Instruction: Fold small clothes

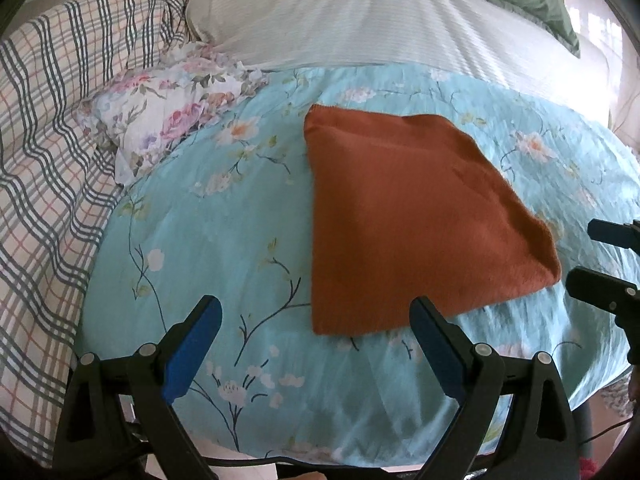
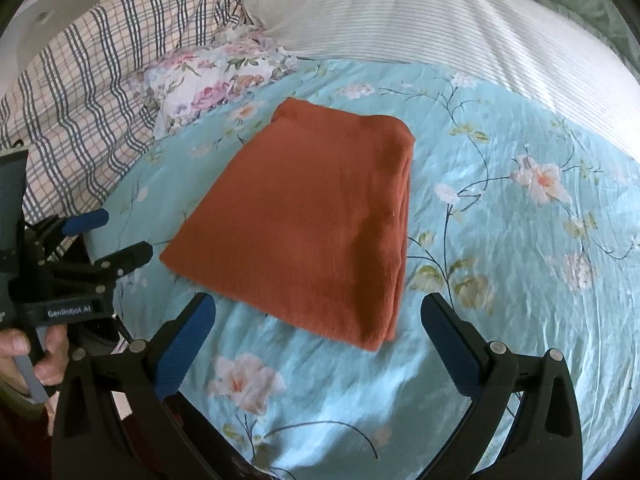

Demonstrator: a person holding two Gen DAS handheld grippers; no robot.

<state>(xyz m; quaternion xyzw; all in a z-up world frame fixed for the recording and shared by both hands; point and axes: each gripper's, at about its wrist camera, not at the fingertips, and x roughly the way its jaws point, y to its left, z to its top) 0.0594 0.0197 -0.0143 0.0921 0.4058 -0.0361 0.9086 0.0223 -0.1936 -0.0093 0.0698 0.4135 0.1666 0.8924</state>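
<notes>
Now, with both my left gripper [image 1: 314, 320] and right gripper [image 2: 318, 318] spread wide and empty, the folded rust garment [image 2: 304, 224] lies flat on the floral quilt [image 2: 500, 240] just beyond them, so I'd pinch its near edge evenly.

Rust garment [image 2: 304, 224] matt fuzzy knit; floral quilt [image 2: 500, 280] smooth, slightly glossy.

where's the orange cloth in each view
Left wrist view: the orange cloth lies right of centre, folded flat on the blue flowered bedspread.
Right wrist view: the orange cloth lies at centre, just ahead of the open tongs.
Shared landmark: the small floral pillow, beyond the cloth's far left corner.
</notes>
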